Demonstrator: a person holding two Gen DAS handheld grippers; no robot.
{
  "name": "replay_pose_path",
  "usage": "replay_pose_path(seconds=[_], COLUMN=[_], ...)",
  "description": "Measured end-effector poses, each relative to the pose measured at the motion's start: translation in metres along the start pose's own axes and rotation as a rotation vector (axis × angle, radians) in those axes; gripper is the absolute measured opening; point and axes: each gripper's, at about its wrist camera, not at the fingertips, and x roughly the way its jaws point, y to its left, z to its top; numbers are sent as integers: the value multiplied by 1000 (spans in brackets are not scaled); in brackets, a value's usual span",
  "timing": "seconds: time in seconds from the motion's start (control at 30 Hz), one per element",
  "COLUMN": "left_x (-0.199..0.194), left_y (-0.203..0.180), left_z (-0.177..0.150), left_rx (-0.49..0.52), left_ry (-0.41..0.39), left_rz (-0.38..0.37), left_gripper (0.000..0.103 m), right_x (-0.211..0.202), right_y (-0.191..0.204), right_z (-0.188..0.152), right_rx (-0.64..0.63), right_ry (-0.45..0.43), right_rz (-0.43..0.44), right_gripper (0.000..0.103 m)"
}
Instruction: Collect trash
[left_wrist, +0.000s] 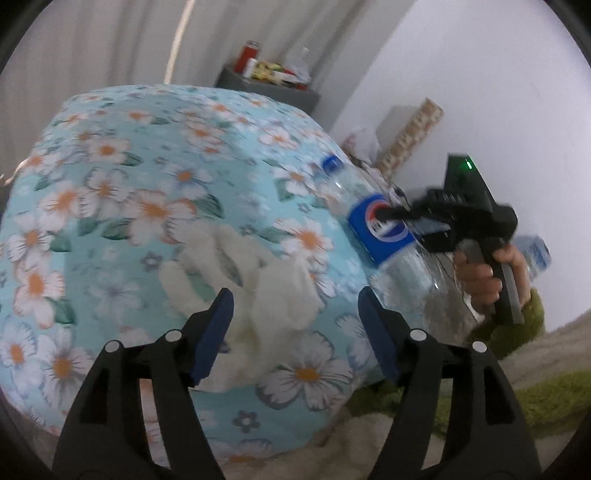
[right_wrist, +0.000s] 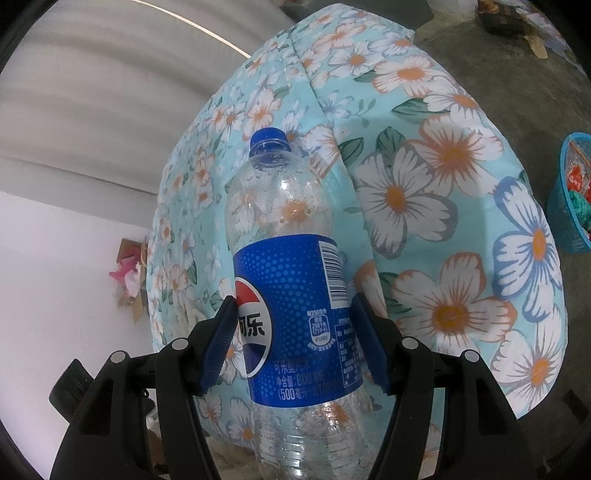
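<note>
Left wrist view: the left claw (left_wrist: 295, 328) stands open with nothing between its blue pads (left_wrist: 216, 332), hanging over a pale, fluffy white cloth (left_wrist: 255, 280) that lies on a floral quilt (left_wrist: 129, 192), light blue with white and orange flowers, bulging like a mound; what the quilt covers cannot be told. Toward the quilt's right edge the right claw (left_wrist: 384, 214) grips a clear plastic bottle (left_wrist: 384, 236) with a blue cap and blue label, and a hand (left_wrist: 480, 273) wraps the handle behind it. Past that hand, a second clear bottle (left_wrist: 535, 254) shows only partly. Below the quilt's right edge lie a green shaggy rug (left_wrist: 546, 398) and a beige fleecy stretch. Beyond the quilt's far edge a grey cabinet (left_wrist: 273, 88) carries a red jar and small packets, too blurred to name, against a pale curtain (left_wrist: 92, 48); a white wall (left_wrist: 480, 74) runs to the right, with a patterned box (left_wrist: 413, 133) leaning on it. In the right wrist view the right claw (right_wrist: 293, 336) is closed on the bottle (right_wrist: 288, 258), both pads pressing the label's sides; the bottle looks empty, with droplets inside, and stands cap-up in front of the quilt (right_wrist: 424, 184). At the right edge, on the grey floor (right_wrist: 535, 74), a blue basket (right_wrist: 569, 206) holds coloured scraps.
</note>
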Motion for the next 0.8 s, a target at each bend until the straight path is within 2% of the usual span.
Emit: replay_pose_path(seconds=[0.13, 0.3, 0.47, 0.57, 0.7, 0.8], left_x=[-11, 3, 33, 43, 51, 55], left_y=[5, -6, -15, -19, -20, -22], left_z=[2, -2, -8, -8, -7, -7], left_rx=[-3, 68, 145, 191, 218, 223], left_ry=[-28, 16, 113, 137, 162, 174], left_rz=[44, 20, 136, 190, 260, 274], left_gripper=[66, 66, 65, 57, 40, 27], right_x=[0, 2, 7, 10, 10, 13], right_y=[4, 3, 7, 13, 19, 23], right_z=[0, 0, 2, 4, 5, 4], right_rx=[-18, -21, -41, -69, -97, -120], right_ry=[11, 24, 53, 67, 78, 90], right_rz=[-24, -38, -53, -78, -117, -140], right_gripper=[63, 66, 66, 66, 66, 66])
